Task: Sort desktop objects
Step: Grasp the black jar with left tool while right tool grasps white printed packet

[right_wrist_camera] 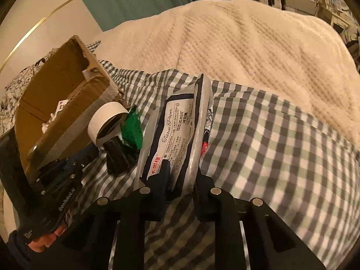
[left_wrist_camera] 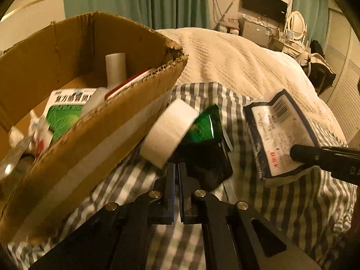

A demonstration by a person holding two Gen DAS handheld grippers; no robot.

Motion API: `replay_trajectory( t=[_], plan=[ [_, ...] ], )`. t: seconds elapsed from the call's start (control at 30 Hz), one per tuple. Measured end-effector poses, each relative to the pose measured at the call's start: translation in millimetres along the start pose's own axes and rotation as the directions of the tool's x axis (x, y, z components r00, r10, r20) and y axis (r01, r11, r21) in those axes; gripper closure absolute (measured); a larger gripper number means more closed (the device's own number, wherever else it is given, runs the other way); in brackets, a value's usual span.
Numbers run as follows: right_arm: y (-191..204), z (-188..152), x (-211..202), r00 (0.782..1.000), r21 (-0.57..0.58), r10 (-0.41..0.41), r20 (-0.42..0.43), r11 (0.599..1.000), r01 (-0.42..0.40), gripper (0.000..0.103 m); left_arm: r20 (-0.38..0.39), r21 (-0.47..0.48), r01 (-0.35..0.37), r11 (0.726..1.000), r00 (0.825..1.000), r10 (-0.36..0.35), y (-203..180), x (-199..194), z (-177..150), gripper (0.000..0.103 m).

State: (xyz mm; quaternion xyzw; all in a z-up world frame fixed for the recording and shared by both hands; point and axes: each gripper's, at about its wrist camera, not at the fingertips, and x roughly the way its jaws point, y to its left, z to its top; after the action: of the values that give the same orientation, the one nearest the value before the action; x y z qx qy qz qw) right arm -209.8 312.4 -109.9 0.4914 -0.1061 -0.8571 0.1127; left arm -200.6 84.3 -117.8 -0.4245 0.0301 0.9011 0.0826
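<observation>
left gripper (left_wrist_camera: 176, 168) clenched on tape roll (left_wrist_camera: 167, 132), beside box (left_wrist_camera: 94, 132) | right gripper (right_wrist_camera: 181, 168) grasping tissue pack (right_wrist_camera: 177, 132) on checked cloth (right_wrist_camera: 281, 146)

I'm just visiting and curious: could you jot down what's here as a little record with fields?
surface: checked cloth on a bed
container: cardboard box, already holding a green-and-white carton
left gripper: shut on white tape roll
right gripper: shut on tissue pack
still on the cloth: green packet
</observation>
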Motion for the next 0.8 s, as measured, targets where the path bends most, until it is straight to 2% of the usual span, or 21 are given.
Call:
replay_trajectory(
  t=[0.07, 0.17, 0.2, 0.23, 0.27, 0.3, 0.33, 0.4, 0.53, 0.67, 0.8],
  plan=[
    [-0.3, -7.1, -9.6, 1.000, -0.012, -0.019, 0.007, 1.000, 0.019, 0.086, -0.017, -0.009, 0.024, 1.000, 1.000, -0.024, -0.2, -5.6, -3.0, 0.100],
    [-1.1, -15.3, -15.4, 0.999, -0.031, -0.042, 0.007, 0.999, 0.042, 0.086, -0.009, 0.023, 0.009, 1.000, 1.000, -0.009, -9.8, -15.2, -9.3, 0.094],
    [-2.4, -17.1, -15.3, 0.999, -0.035, -0.043, 0.005, 0.998, 0.043, 0.086, -0.009, 0.044, -0.003, 0.999, 1.000, 0.003, -14.4, -15.8, -9.9, 0.084],
    [-3.6, -18.9, -17.1, 0.999, -0.035, -0.042, 0.008, 0.998, 0.043, 0.086, -0.013, 0.056, -0.010, 0.998, 1.000, 0.010, -17.8, -14.0, -9.6, 0.063],
    [-6.0, -19.7, -19.9, 0.999, -0.029, -0.038, 0.012, 0.999, 0.038, 0.086, -0.019, 0.065, -0.014, 0.998, 1.000, 0.016, -21.7, -12.7, -10.5, 0.049],
    [-7.0, -18.8, -19.4, 0.999, -0.025, -0.035, 0.015, 0.999, 0.035, 0.086, -0.020, 0.069, -0.024, 0.997, 0.999, 0.026, -26.0, -10.5, -12.4, 0.028],
    [-9.1, -17.9, -20.4, 0.999, -0.022, -0.035, 0.020, 0.999, 0.035, 0.086, -0.008, 0.066, -0.032, 0.997, 0.999, 0.033, -27.4, -9.1, -12.1, 0.023],
    [-10.2, -15.0, -19.1, 0.999, -0.032, -0.044, 0.027, 0.998, 0.045, 0.086, 0.012, 0.035, -0.042, 0.998, 0.999, 0.042, -26.3, -4.4, -8.4, 0.022],
    [-14.0, -10.1, -8.7, 0.999, -0.044, -0.034, 0.018, 0.998, 0.035, 0.086, 0.000, -0.074, -0.048, 0.996, 0.999, 0.048, -19.5, 16.0, -3.4, 0.021],
    [-18.2, -3.1, 2.0, 1.000, -0.054, -0.025, 0.009, 0.998, 0.025, 0.086, -0.009, -0.227, 0.006, 0.974, 1.000, -0.009, -3.1, 40.3, 3.8, 0.021],
    [-17.7, 0.4, 10.8, 0.999, -0.084, -0.054, -0.007, 0.995, 0.053, 0.086, -0.030, -0.268, 0.004, 0.963, 0.999, -0.013, 8.3, 59.6, 3.2, 0.021]
  ],
)
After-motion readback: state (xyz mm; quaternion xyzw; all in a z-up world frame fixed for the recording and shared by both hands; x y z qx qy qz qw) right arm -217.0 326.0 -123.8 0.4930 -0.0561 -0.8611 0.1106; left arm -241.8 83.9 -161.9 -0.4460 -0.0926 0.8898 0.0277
